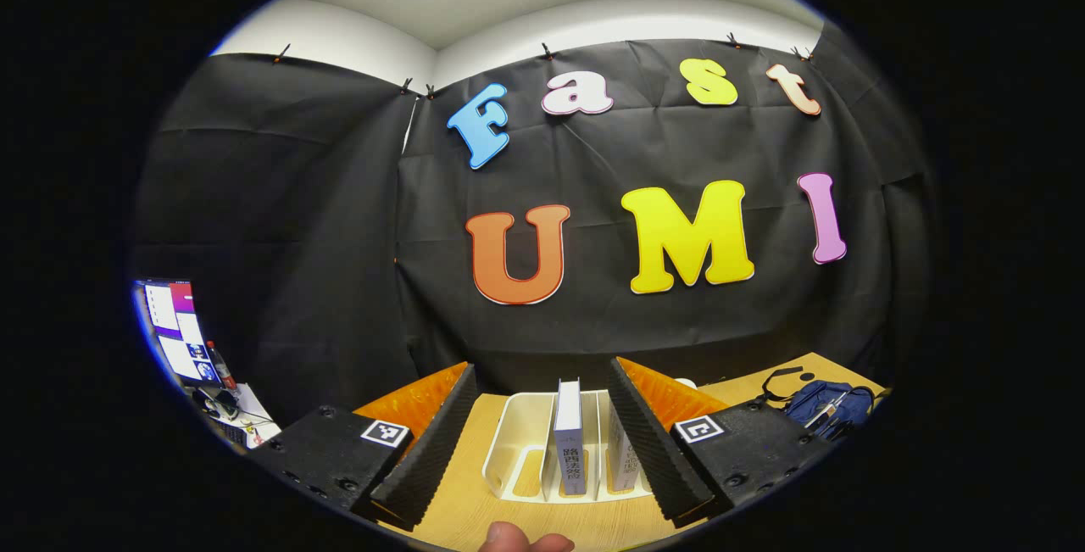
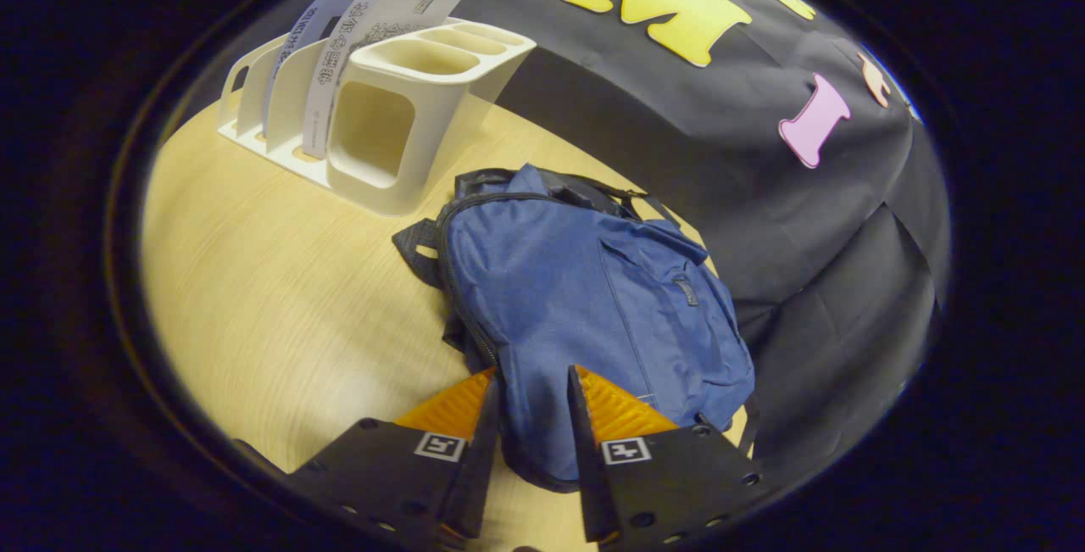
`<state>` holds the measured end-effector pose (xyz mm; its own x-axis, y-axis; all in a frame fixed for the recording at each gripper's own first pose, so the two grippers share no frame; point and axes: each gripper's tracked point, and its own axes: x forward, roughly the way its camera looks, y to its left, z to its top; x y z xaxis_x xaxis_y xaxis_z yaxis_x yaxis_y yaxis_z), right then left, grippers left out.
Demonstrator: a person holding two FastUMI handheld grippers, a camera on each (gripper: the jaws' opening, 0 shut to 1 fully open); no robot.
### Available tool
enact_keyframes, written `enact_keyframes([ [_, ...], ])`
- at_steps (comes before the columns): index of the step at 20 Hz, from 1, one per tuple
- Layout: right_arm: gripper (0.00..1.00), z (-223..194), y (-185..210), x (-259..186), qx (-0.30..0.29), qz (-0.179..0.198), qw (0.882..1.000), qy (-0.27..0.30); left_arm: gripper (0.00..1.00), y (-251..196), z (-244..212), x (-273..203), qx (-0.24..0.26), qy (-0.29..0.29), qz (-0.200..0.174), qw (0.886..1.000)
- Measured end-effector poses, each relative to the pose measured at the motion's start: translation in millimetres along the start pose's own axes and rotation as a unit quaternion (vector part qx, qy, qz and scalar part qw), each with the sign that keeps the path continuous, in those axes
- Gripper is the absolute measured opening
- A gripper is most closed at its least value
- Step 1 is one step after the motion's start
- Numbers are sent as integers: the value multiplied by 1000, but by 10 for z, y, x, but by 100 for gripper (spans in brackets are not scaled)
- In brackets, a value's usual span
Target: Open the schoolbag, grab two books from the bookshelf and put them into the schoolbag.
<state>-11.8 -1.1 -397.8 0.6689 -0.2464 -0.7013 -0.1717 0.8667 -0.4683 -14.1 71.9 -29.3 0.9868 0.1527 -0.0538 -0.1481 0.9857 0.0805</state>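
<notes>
I have the right claw low over the bottom edge of the blue schoolbag, which lies flat on the wooden surface just beside the white bookshelf; its jaws stand narrowly apart with a fold of the bag's fabric between them, and I cannot tell whether both are pressing on it. The zipper track runs along the near left edge and looks closed, so I judge the opening step not yet done. The bag is soft cloth, limp and probably near empty: it will bunch and drag rather than hold shape, so one claw should pin the body while the other takes the zipper pull (I cannot pick out the pull from here). The left claw is spread wide and holds nothing, aimed straight at the bookshelf, where two books stand upright in neighbouring slots: one centred between the jaws, the other just beside it and partly hidden by a jaw. The books are stiff and likely moderately heavy with smooth covers; best hold is across the spine near the top, lifting straight up to clear the dividers. In the left gripper view the schoolbag sits far off to the right.
</notes>
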Motion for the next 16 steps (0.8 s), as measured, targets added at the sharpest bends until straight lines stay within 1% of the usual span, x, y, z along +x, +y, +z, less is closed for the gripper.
enact_keyframes([
  [1, 43, 11, 15, 10, 0, 5, 1000, -1, 98, -4, 9, 13, 1, 0, 0, 1000],
  [2, 11, 13, 27, 39, -3, 9, 1000, 0, 98, 10, 7, 16, 3, 1, 2, 1000],
  [4, 8, 35, -16, -43, 7, 25, 1000, -1, 98, 34, 17, 18, 5, -1, 6, 1000],
  [5, 8, 40, -51, -63, 29, 37, 999, 0, 98, 36, 23, 31, 4, -1, 7, 1000],
  [6, 0, 48, -99, -94, 45, 49, 998, 4, 98, 36, 8, 37, 1, 0, 8, 1000],
  [8, 0, 168, -246, -228, 80, 68, 994, -7, 98, 38, -15, 59, -7, 2, 9, 1000],
  [12, 0, 408, -646, -454, 108, 72, 991, -36, 98, 47, -49, 161, -9, 1, 10, 1000],
  [16, 0, 552, -1107, -624, 131, 71, 988, -47, 98, 56, -66, 377, -11, 8, 13, 1000],
])
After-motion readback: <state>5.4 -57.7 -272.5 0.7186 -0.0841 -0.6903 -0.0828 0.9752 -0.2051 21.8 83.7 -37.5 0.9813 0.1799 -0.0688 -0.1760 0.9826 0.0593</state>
